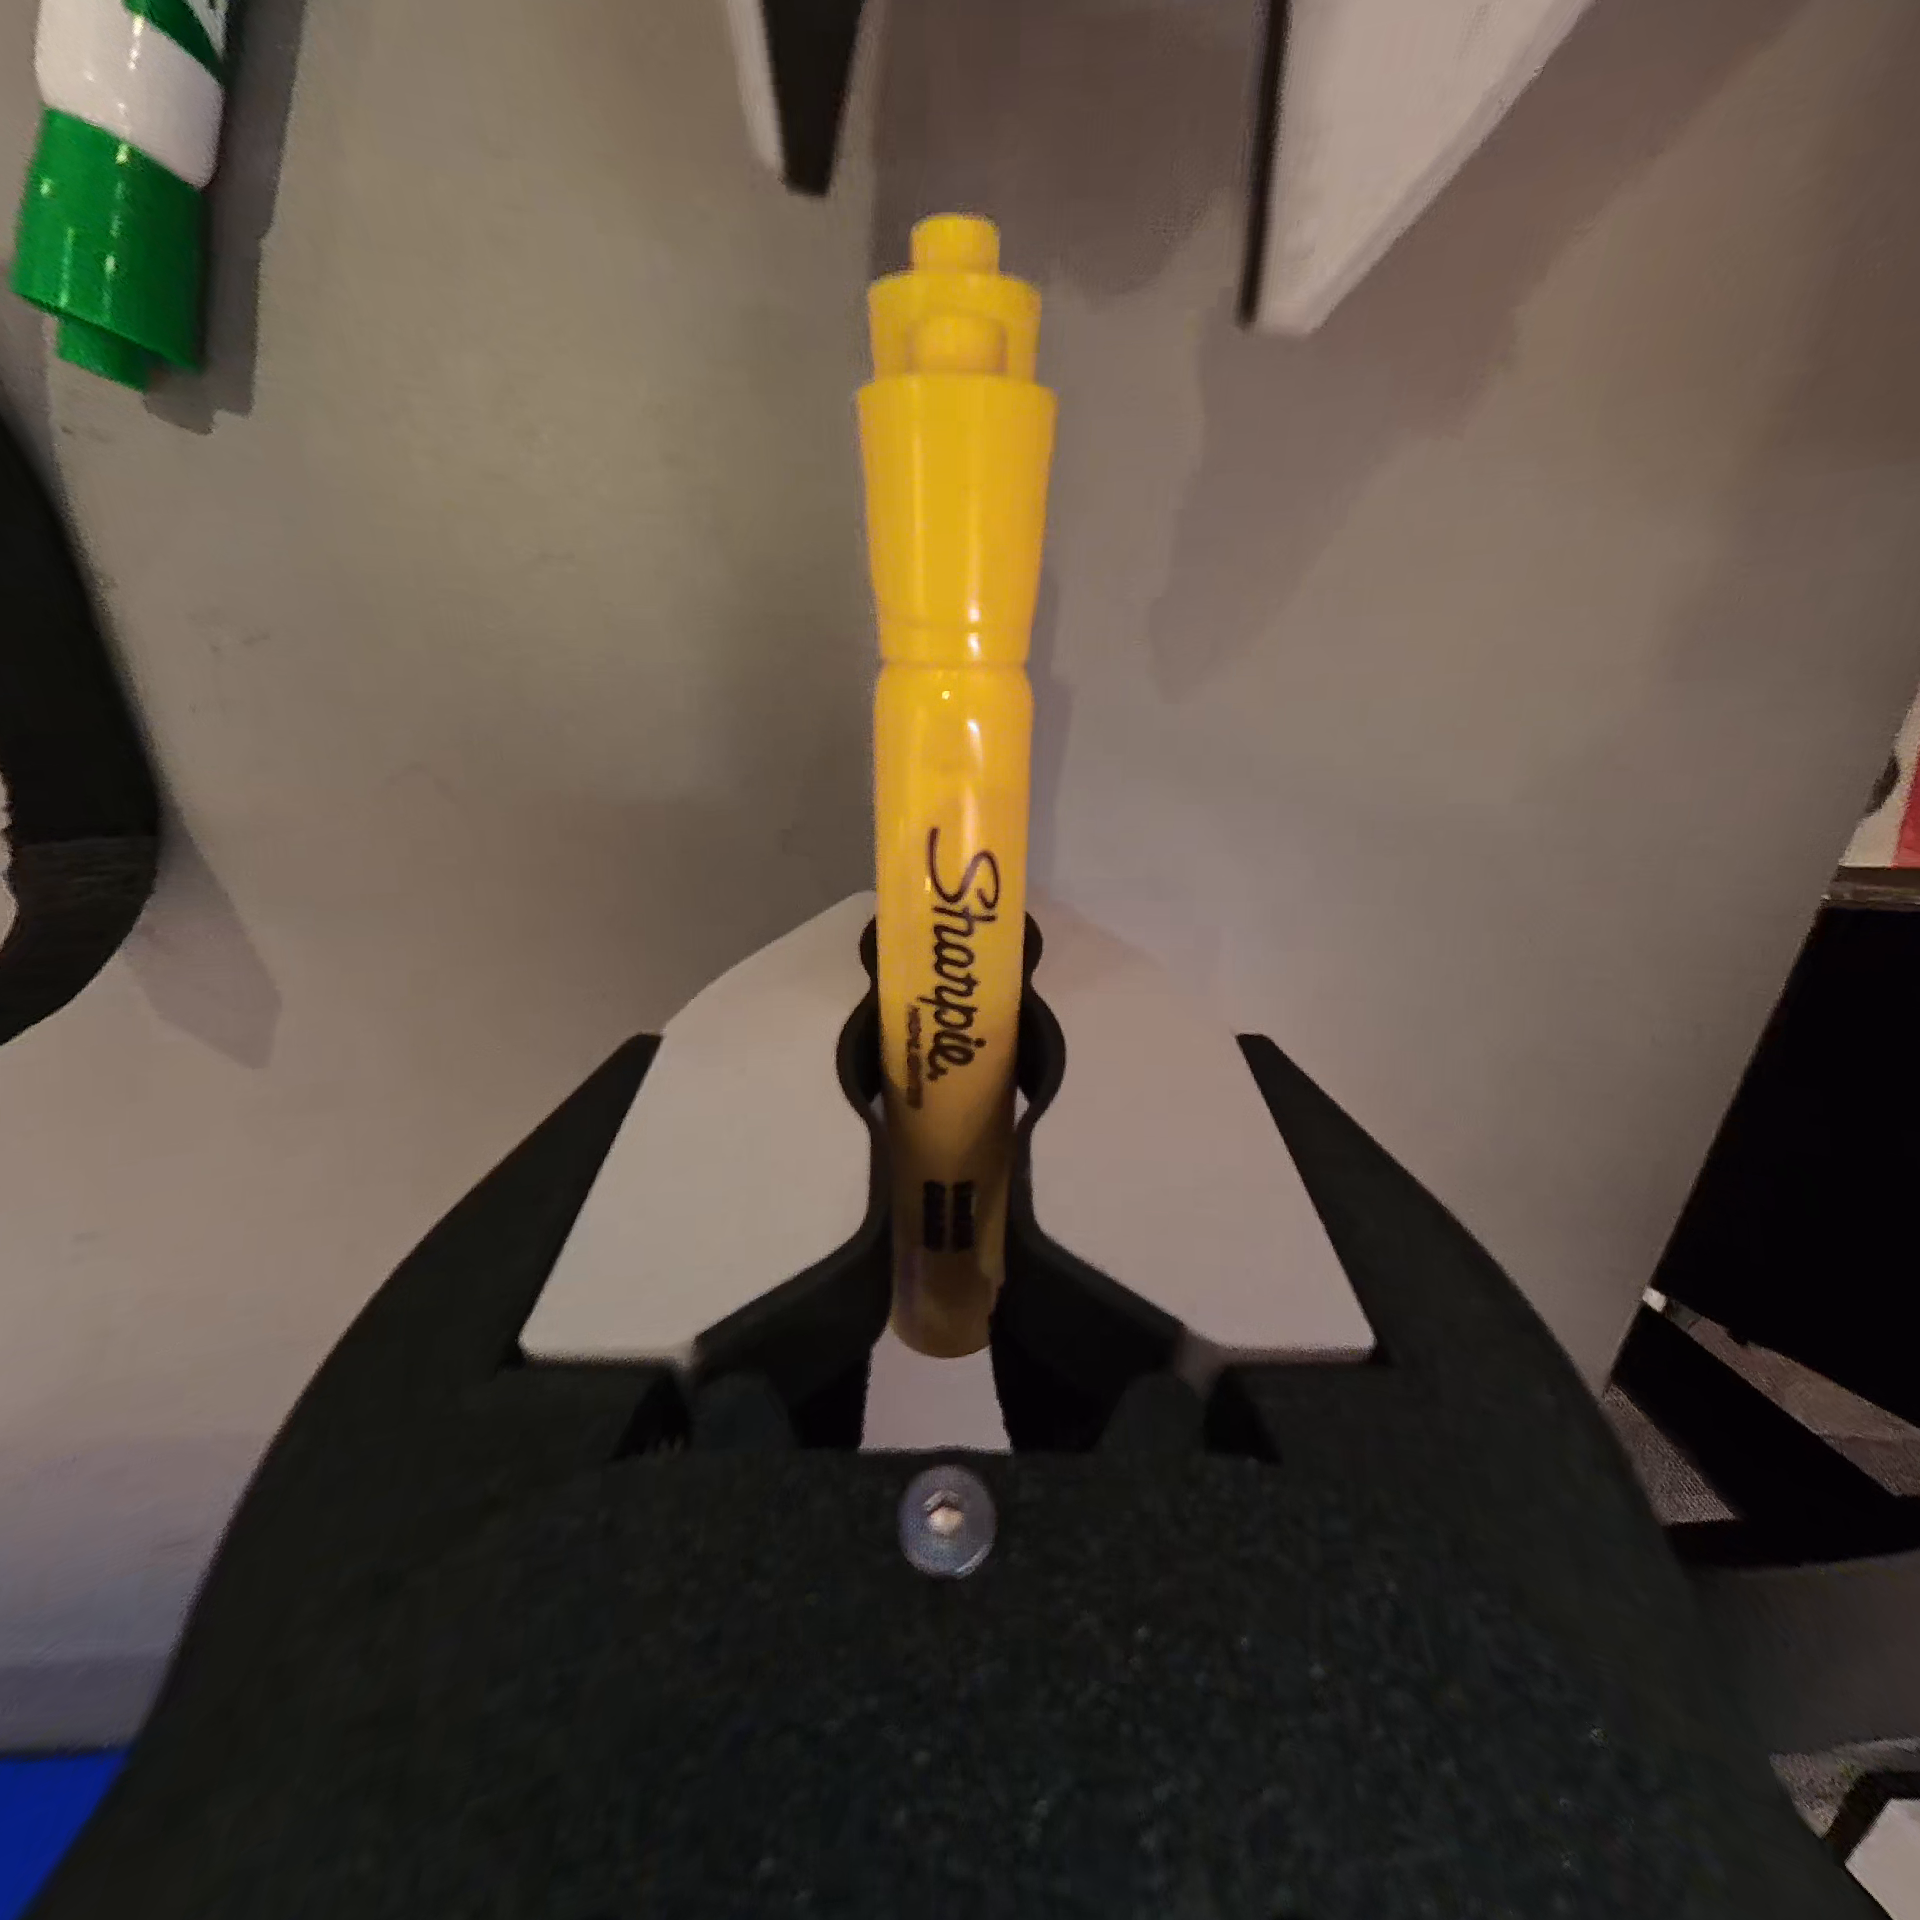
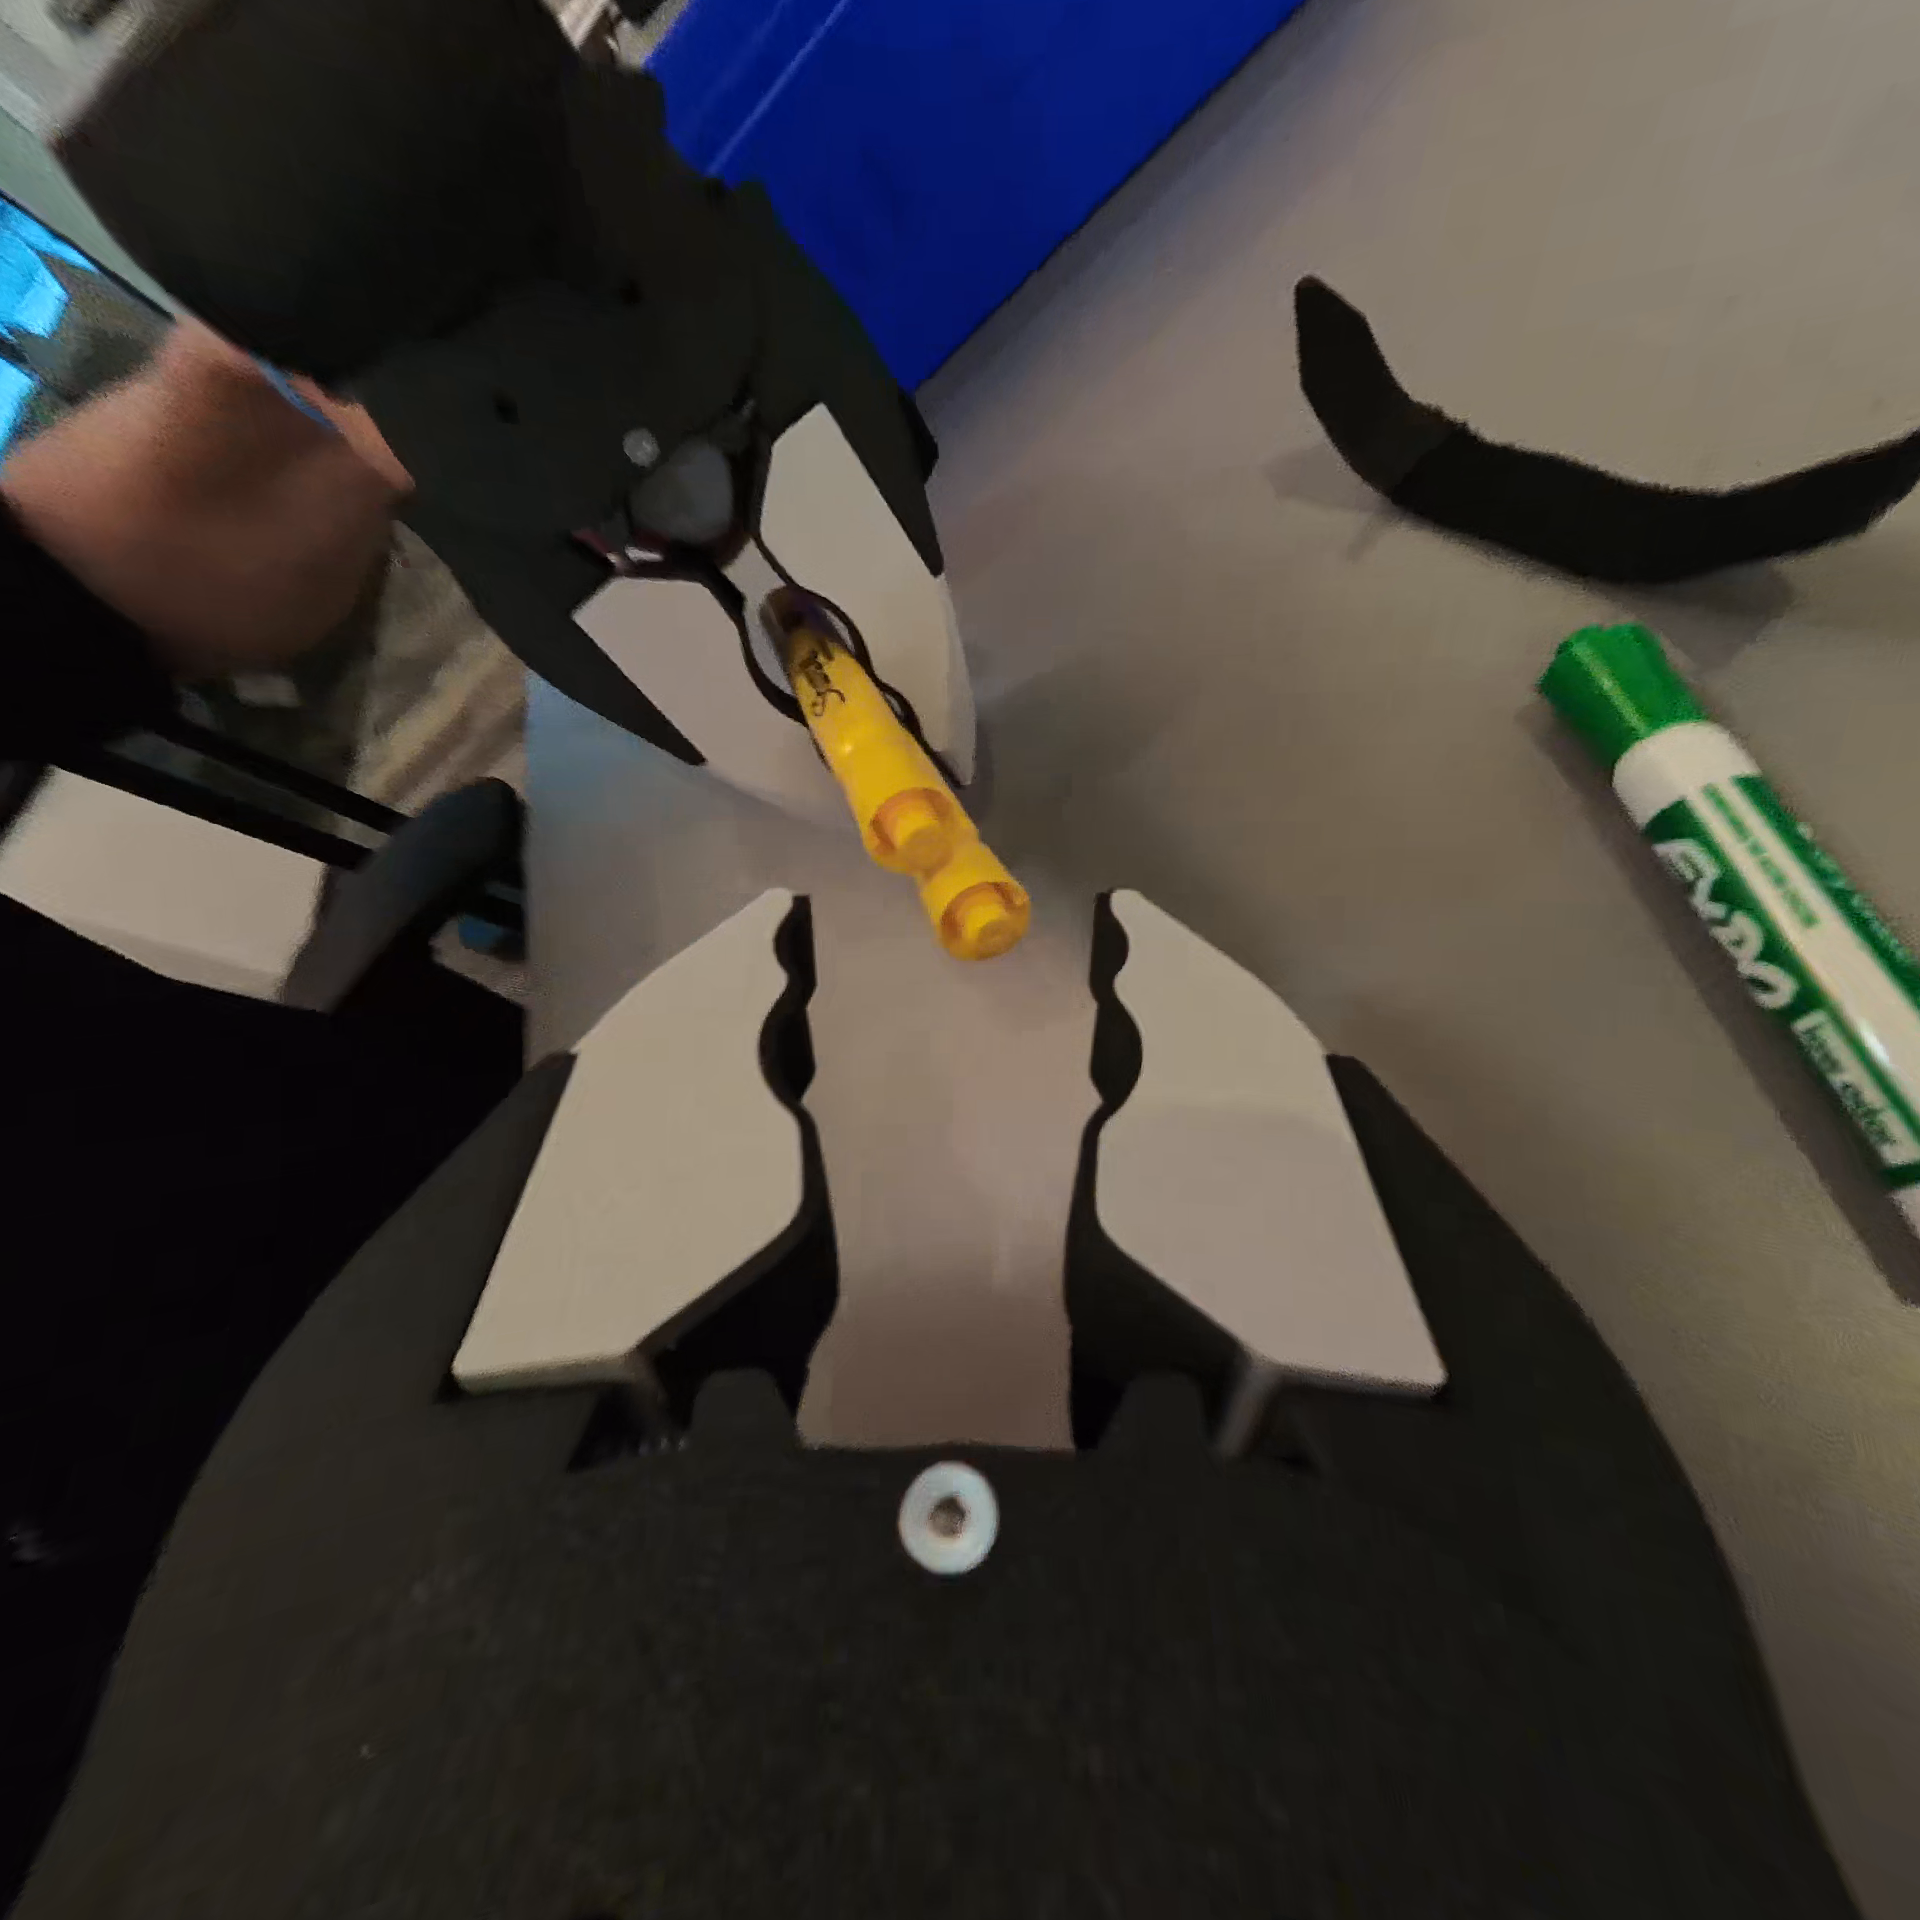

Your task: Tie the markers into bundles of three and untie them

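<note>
While your left gripper point(image 1: 951, 1049) had its fingers clamped on two yellow markers point(image 1: 954, 727), stacked one over the other and held clear of the desk point(image 1: 1403, 675), your right gripper point(image 2: 951, 997) stood with its fingers apart and empty, just short of the marker caps.

Step in hand, by my judgement: gathering the set of three. Two were held; the third, a green marker point(image 2: 1756, 914), lay on the desk well to the right. The black strap point(image 2: 1579, 488) lay loose beyond it, apart from any marker, so no bundle was tied.

Next move, as I judge it: your right fingers needed to close on the green marker mid-barrel and bring it parallel against the yellow pair, or else steady the pair first. The pair may slip or fan at the caps.

Left wrist view showed the grip notch and the stacking plainly, with only the green marker's end at the top left. Right wrist view alone showed the whole strap, a blue bin point(image 2: 935, 145), and your hand point(image 2: 187, 499) behind the left gripper.
</note>
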Available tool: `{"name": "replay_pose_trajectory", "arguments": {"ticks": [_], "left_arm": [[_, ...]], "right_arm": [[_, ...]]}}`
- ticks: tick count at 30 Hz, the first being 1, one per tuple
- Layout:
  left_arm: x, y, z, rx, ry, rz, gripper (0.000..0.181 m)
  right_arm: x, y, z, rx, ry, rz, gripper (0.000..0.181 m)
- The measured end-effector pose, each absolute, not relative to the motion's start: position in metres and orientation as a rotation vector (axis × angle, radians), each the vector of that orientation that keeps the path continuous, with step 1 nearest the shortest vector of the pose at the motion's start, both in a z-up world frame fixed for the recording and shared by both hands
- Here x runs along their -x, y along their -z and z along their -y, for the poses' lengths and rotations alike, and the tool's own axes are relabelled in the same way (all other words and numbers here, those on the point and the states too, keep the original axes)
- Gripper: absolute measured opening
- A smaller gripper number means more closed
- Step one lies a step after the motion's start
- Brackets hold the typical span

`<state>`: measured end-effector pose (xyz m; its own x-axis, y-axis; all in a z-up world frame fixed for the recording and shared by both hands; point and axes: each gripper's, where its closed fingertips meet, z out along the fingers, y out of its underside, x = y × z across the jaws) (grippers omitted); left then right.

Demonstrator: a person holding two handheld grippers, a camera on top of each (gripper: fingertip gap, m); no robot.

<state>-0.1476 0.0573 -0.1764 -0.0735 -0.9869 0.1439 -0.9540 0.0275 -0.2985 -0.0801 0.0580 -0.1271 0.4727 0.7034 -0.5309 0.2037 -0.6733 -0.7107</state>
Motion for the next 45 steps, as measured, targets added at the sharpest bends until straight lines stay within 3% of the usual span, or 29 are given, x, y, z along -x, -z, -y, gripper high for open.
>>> {"name": "replay_pose_trajectory", "arguments": {"ticks": [6, 17, 24, 31, 36, 40, 45], "left_arm": [[0.146, 0.165, -0.044, 2.049, 0.578, -2.189, 0.019], [0.151, 0.185, -0.056, 2.129, 0.483, -2.171, 0.021], [0.142, 0.191, -0.063, 2.175, 0.488, -2.137, 0.038], [0.116, 0.177, -0.052, 2.354, 0.894, -1.851, 0.044], [0.092, 0.166, -0.042, 2.477, 1.153, -1.556, 0.044], [0.09, 0.17, -0.049, 2.463, 1.082, -1.508, 0.051], [0.095, 0.166, -0.033, 2.399, 1.146, -1.463, 0.045]], "right_arm": [[0.095, 0.126, -0.048, 2.065, -1.187, 0.885, 0.022], [0.102, 0.145, -0.057, 2.217, -1.323, 0.669, 0.02], [0.103, 0.156, -0.061, 2.346, -1.492, 0.453, 0.02], [0.085, 0.151, -0.074, 2.434, -1.515, 0.457, 0.021], [0.068, 0.161, -0.089, 2.531, -1.458, 0.457, 0.022], [0.063, 0.167, -0.092, 2.558, -1.4, 0.51, 0.022], [0.044, 0.157, -0.097, 2.436, -1.115, 0.536, 0.028]]}}
